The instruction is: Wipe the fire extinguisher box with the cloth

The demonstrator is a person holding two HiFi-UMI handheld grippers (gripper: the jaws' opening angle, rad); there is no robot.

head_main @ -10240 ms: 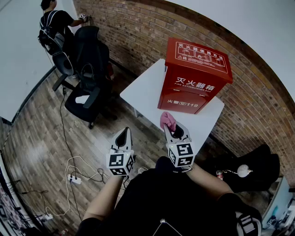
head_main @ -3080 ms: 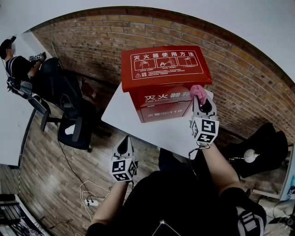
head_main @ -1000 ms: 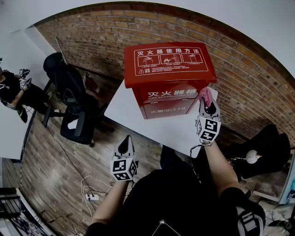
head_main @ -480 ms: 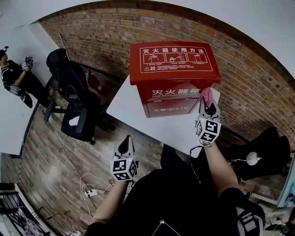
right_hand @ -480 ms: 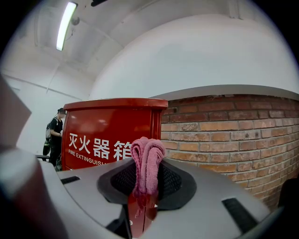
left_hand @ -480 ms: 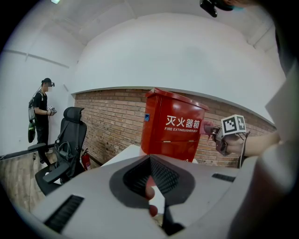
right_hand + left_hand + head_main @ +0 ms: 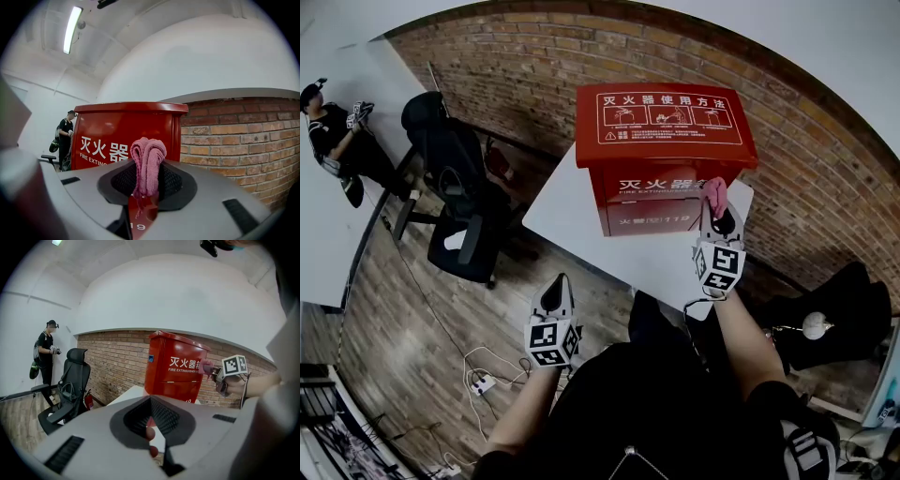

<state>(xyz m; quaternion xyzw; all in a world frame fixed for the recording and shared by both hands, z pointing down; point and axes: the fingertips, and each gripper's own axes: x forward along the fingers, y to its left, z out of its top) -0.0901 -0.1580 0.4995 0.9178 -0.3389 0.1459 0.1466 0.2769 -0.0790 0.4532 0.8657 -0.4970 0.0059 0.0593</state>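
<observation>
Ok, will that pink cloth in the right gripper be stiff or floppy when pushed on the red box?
Probably floppy: the pink cloth bunches in soft folds in the right gripper, threads dangling. It looks knitted, so likely light and grippy, not slippery, on the fire extinguisher box.

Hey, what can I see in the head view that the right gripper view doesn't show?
Only the head view shows the white table, the lid's instruction panel, the floor's power strip and the left tool, over the floor. Only the right gripper view shows the ceiling light strip. Both show the red fire extinguisher box, the brick wall and the pink cloth pinched in the right tool.
</observation>
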